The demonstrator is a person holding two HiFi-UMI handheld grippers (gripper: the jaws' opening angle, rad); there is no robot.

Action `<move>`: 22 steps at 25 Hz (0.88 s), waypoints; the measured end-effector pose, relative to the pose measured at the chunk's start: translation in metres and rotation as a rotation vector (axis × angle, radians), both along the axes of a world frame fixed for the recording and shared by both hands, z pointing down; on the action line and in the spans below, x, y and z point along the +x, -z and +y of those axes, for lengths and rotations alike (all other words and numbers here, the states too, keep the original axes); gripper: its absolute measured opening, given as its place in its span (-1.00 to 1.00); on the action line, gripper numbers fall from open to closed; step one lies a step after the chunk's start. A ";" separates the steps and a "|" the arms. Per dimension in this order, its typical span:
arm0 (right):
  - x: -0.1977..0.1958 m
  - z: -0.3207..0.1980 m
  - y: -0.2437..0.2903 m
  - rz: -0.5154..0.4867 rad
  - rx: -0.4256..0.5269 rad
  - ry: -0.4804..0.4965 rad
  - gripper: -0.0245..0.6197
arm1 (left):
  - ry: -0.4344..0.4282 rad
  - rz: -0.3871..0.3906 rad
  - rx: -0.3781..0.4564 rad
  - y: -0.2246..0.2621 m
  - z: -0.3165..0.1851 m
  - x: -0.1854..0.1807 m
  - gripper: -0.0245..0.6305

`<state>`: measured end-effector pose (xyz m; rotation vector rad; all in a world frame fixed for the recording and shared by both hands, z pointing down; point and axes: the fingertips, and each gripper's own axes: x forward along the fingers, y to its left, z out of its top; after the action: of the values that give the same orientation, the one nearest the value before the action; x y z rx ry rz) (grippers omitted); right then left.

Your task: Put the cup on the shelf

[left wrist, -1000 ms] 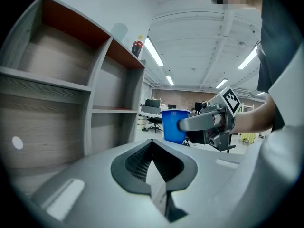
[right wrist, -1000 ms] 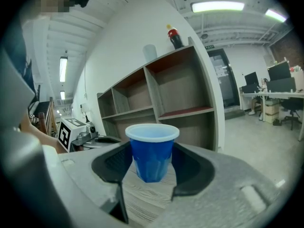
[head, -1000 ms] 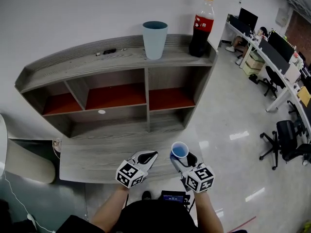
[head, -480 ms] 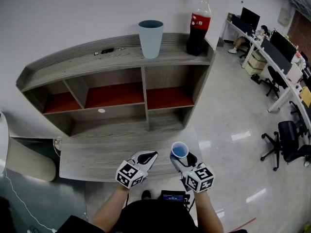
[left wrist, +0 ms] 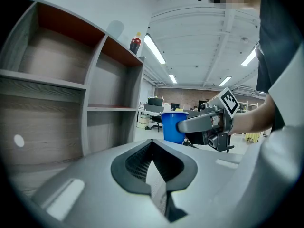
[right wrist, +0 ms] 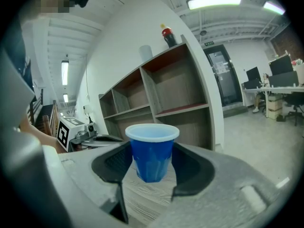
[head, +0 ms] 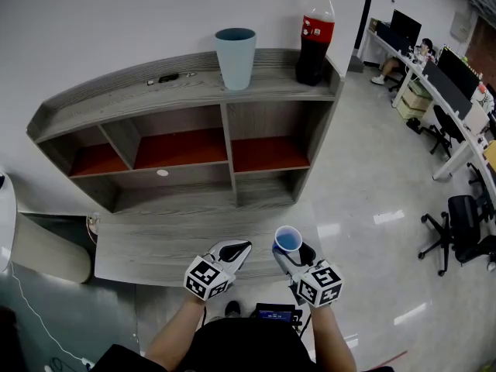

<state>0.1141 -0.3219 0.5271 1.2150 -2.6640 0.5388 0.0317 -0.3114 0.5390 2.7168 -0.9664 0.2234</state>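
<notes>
At the near edge of the shelf (head: 194,91), both forearms reach forward side by side: right gripper (head: 290,253) pinches the blue cup (head: 287,240) upright, left gripper (head: 236,249) pressed together, empty.

Grey shelf unit (head: 186,91) — pale-blue tumbler (head: 235,56) and cola bottle (head: 314,37) standing on top
</notes>
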 end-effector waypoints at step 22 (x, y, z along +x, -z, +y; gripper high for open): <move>0.001 -0.063 -0.044 0.086 0.004 0.109 -0.12 | 0.088 -0.026 0.000 -0.022 -0.048 -0.008 -0.92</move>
<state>0.1154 -0.3845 0.5709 1.0612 -2.6415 0.4542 0.0234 -0.3592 0.5614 2.6704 -1.0908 0.2428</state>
